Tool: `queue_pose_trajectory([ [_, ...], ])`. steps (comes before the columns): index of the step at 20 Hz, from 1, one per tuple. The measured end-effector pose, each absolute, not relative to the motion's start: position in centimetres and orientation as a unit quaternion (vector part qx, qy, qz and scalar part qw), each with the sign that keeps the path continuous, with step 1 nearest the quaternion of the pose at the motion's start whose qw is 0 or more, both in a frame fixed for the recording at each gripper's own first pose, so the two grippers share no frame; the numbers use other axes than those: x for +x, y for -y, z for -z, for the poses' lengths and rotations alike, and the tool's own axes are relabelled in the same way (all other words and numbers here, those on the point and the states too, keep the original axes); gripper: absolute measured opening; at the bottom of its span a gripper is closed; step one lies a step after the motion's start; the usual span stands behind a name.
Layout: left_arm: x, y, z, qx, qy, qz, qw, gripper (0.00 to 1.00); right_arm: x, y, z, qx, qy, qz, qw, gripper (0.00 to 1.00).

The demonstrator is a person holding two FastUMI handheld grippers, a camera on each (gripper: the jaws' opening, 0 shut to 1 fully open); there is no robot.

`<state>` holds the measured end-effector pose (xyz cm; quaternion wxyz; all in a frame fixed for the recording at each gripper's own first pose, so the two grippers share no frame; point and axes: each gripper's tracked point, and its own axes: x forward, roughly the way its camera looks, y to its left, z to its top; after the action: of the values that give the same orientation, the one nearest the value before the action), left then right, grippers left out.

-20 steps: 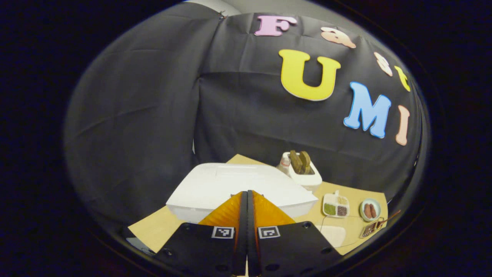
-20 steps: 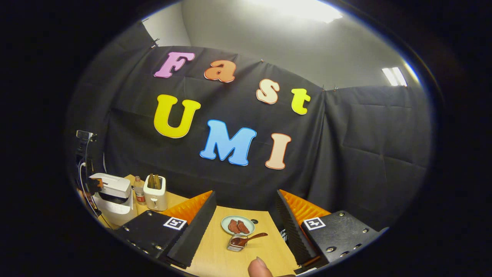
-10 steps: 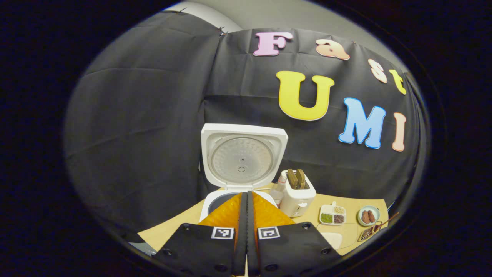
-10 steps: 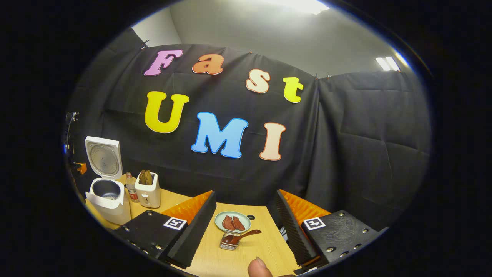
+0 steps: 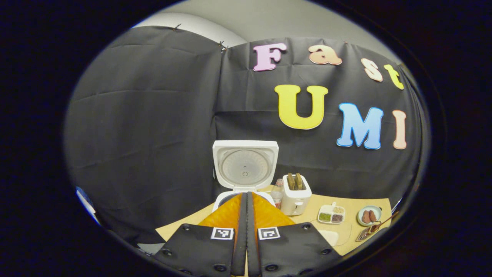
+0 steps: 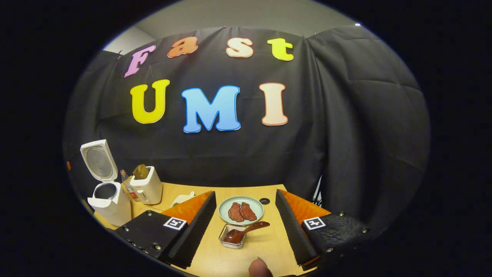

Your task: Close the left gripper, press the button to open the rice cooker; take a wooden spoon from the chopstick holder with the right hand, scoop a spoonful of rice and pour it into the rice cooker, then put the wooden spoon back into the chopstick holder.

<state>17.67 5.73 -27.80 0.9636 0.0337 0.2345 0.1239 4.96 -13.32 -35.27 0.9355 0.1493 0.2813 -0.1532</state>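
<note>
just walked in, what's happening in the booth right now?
A person works a handheld gripper in each hand at a wooden table. The rice cooker is open, lid upright. The left gripper is shut and empty, pointed at the cooker. The right gripper is open and empty above a wooden spoon resting in a small metal container, beside a plate of food. No scooping yet.

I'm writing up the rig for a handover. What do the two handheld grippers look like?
Left gripper: two flat black plates studded with screws, each bearing a small square black-and-white marker, with ridged wedge-shaped jaws. Right gripper: the same black screwed plates and square markers, jaws with finely ribbed inner faces. A bare fingertip shows at its base; no sleeve or cable visible.
</note>
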Motion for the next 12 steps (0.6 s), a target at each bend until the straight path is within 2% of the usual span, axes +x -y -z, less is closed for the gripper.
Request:
queue_pose_trajectory([
  [6, 13.6, -3.3, 27.2, 0.057, -0.251, -0.152, 0.954, 0.09, 5.7, 14.3, 46.4, 0.197, -0.323, 0.153, 0.913, 0.95],
  [11, 11.1, -0.2, 27.5, 0.063, -0.272, -0.124, 0.952, 0.1, 6.3, 12.0, 52.6, 0.241, -0.357, 0.134, 0.892, 0.94],
  [12, 10.6, 0.2, 27.4, 0.061, -0.275, -0.12, 0.952, 0.1, 6.4, 11.3, 53.6, 0.255, -0.364, 0.127, 0.887, 0.91],
])
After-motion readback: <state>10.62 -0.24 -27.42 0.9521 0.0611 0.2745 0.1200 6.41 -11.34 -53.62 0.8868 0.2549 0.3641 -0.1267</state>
